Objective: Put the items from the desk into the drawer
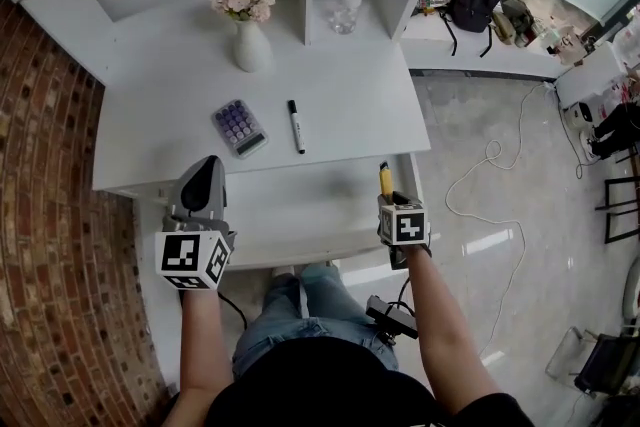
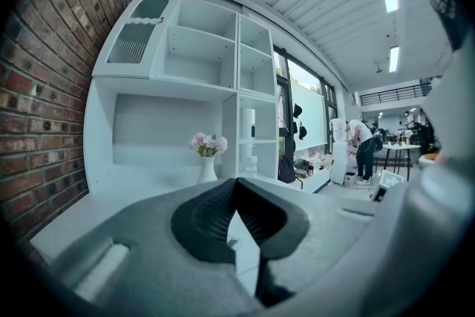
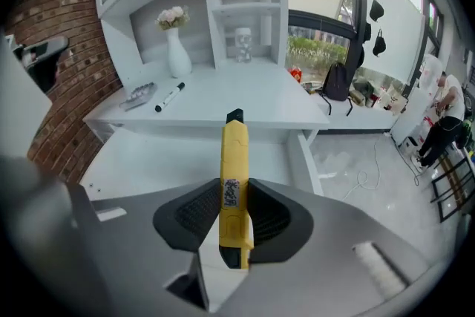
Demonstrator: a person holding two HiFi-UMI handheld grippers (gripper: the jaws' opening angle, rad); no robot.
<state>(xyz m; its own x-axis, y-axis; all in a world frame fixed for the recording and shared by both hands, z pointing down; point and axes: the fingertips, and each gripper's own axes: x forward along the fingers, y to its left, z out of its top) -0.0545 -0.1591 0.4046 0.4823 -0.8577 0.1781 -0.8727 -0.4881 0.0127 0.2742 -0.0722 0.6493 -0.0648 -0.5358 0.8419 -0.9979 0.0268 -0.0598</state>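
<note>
Right tool [image 3: 236, 204] pinches a yellow knife [image 3: 234, 152] over the open drawer [image 1: 300, 207]. Left tool [image 2: 236, 185] is pressed together, empty. Calculator [image 1: 239, 127] and marker [image 1: 296, 126] lie on the counter [image 1: 345, 105], near each other.

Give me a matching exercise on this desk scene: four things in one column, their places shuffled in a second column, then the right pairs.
Things
1. yellow utility knife
2. calculator
3. black marker
4. vase of flowers

Places
A. flat on the desk, right one of the pair in the head view
B. clamped in the right gripper
C. upright at the back of the desk
D. flat on the desk, left one of the pair

Pairs: 1-B, 2-D, 3-A, 4-C
</note>
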